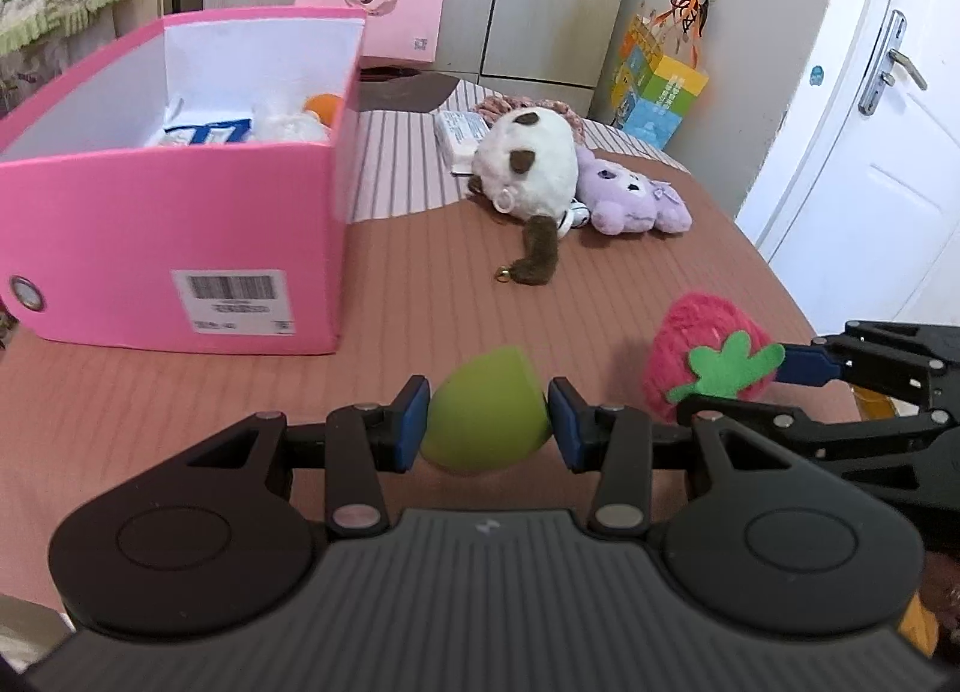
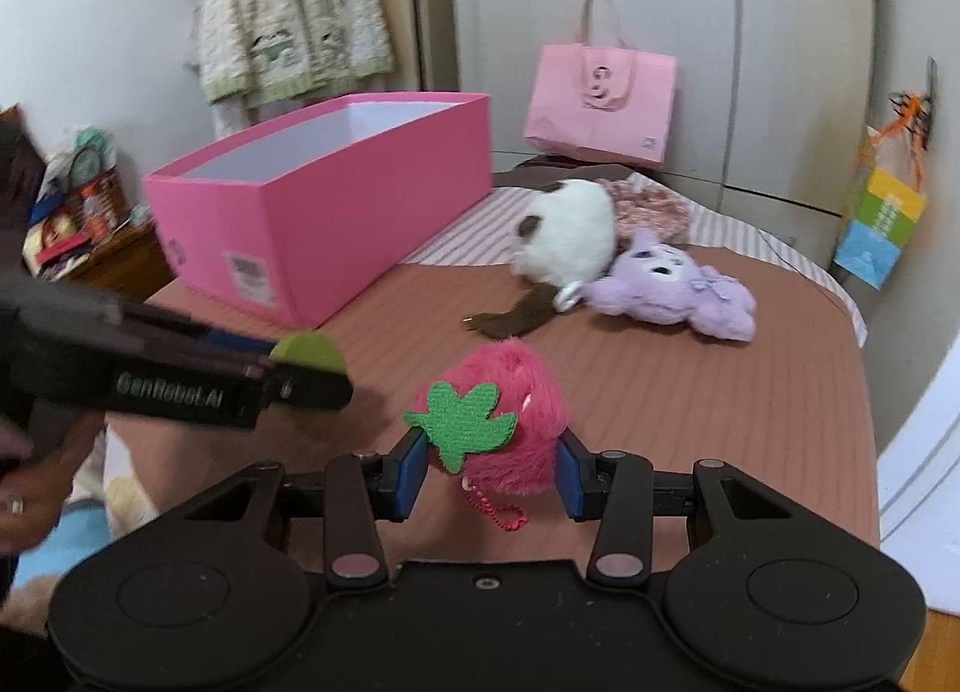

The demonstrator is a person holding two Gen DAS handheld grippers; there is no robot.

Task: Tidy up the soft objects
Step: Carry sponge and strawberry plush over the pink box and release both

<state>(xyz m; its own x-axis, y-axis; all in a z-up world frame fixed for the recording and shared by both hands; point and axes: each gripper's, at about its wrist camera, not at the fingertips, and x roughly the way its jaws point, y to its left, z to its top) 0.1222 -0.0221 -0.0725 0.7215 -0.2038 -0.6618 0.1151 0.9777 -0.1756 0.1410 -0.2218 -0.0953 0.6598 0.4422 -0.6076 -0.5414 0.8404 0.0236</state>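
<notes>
My left gripper (image 1: 489, 422) is shut on a green soft egg-shaped toy (image 1: 485, 413), its blue pads pressing both sides above the brown bed. My right gripper (image 2: 491, 467) is shut on a fluffy pink strawberry (image 2: 510, 416) with a green felt leaf and a dangling pink chain. From the left wrist view the strawberry (image 1: 708, 356) and the right gripper show at the right. The right wrist view has the left gripper with the green toy (image 2: 309, 353) at the left. An open pink box (image 1: 180, 236) (image 2: 324, 212) stands ahead on the left, several soft items inside.
A white-and-brown plush (image 1: 528, 164) (image 2: 570, 239) and a purple plush (image 1: 630, 200) (image 2: 672, 290) lie further back on the bed (image 1: 540, 302). A pink bag (image 2: 600, 104), wardrobe doors, a colourful hanging bag (image 1: 660, 92) and a white door (image 1: 870, 152) surround the bed. A person's hand (image 2: 30, 488) holds the left gripper.
</notes>
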